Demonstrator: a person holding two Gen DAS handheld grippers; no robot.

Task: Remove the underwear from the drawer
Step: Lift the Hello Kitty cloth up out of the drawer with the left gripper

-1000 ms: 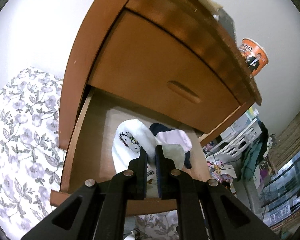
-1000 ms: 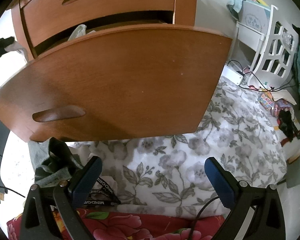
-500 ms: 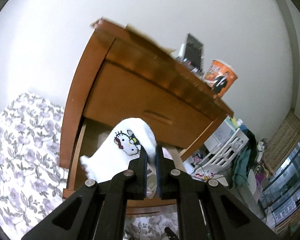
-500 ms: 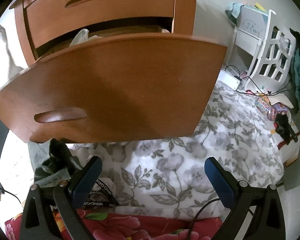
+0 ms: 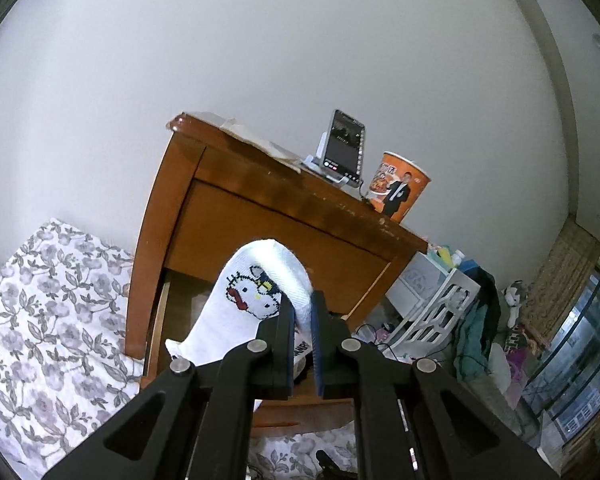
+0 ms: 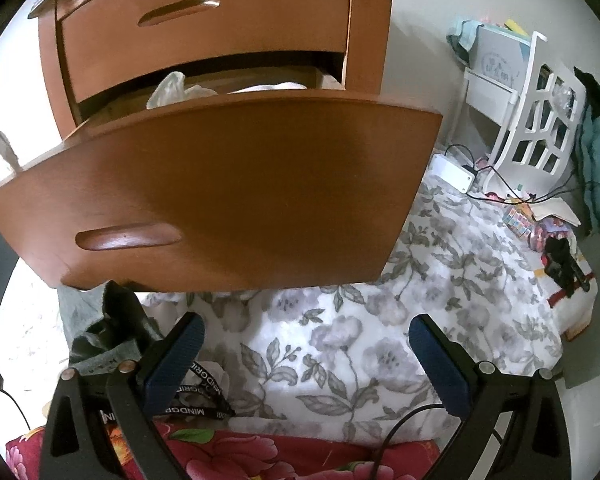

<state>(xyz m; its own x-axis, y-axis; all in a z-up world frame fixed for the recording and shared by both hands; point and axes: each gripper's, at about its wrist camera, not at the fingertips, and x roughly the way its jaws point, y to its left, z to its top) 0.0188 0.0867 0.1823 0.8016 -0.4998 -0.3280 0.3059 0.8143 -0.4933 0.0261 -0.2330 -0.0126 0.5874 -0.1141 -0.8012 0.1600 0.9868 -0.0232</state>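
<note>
My left gripper [image 5: 302,312] is shut on a white garment [image 5: 244,300] with a cartoon cat print, held up in the air in front of the wooden nightstand [image 5: 236,208]. The garment hangs down to the left of the fingers and hides most of the open drawer behind it. In the right wrist view the open drawer [image 6: 220,184] juts toward me, with pale clothes [image 6: 176,88] showing above its front. My right gripper [image 6: 306,344] hangs open over the floral bedding, below the drawer front, with nothing between its fingers.
A phone on a stand [image 5: 344,148] and an orange cup [image 5: 400,190] sit on the nightstand top. A white rack [image 6: 536,108] with clutter stands to the right. Grey cloth [image 6: 100,336] lies under the drawer at left. Floral bedding [image 6: 360,320] covers the foreground.
My left gripper has lifted the white garment up and out of the drawer, pulling back so the nightstand top and wall come into view. The right gripper has barely moved.
</note>
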